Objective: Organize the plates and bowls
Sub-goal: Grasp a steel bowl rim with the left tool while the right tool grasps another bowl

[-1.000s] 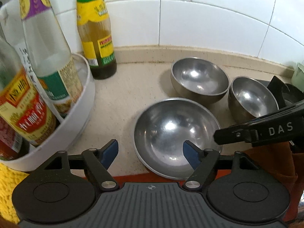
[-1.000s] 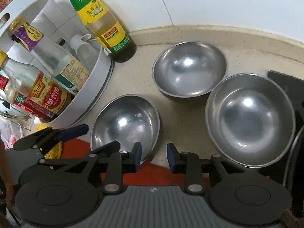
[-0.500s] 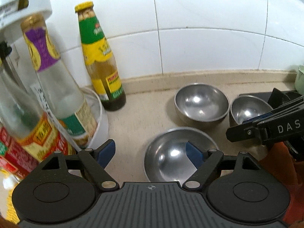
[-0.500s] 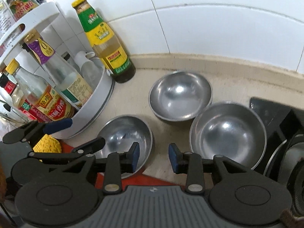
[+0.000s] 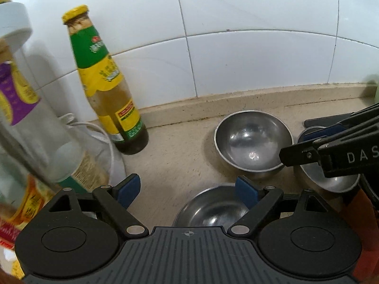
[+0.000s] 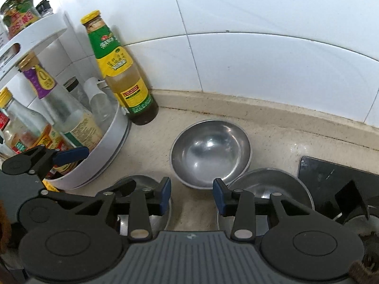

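Note:
Three steel bowls stand empty on the beige counter. Seen from the left wrist, the near bowl (image 5: 213,209) lies just beyond my left gripper (image 5: 187,189), the far bowl (image 5: 252,142) sits by the wall, and the right bowl (image 5: 331,181) is partly covered by my right gripper (image 5: 296,146). My left gripper's jaws are opening, with nothing between them. In the right wrist view my right gripper (image 6: 192,196) hangs above the counter, short of the far bowl (image 6: 210,151), its jaws opening on nothing. The other two bowls (image 6: 142,181) (image 6: 279,182) flank it.
A sauce bottle with a green and yellow label (image 6: 123,75) stands against the tiled wall. Left of it a white round rack (image 6: 106,146) holds several bottles. A black stove top (image 6: 331,172) begins at the right, close to the right bowl.
Both grippers have lifted and drawn back from the bowls, so more wall shows. Both pairs of jaws stand wider apart. The bowls have not moved.

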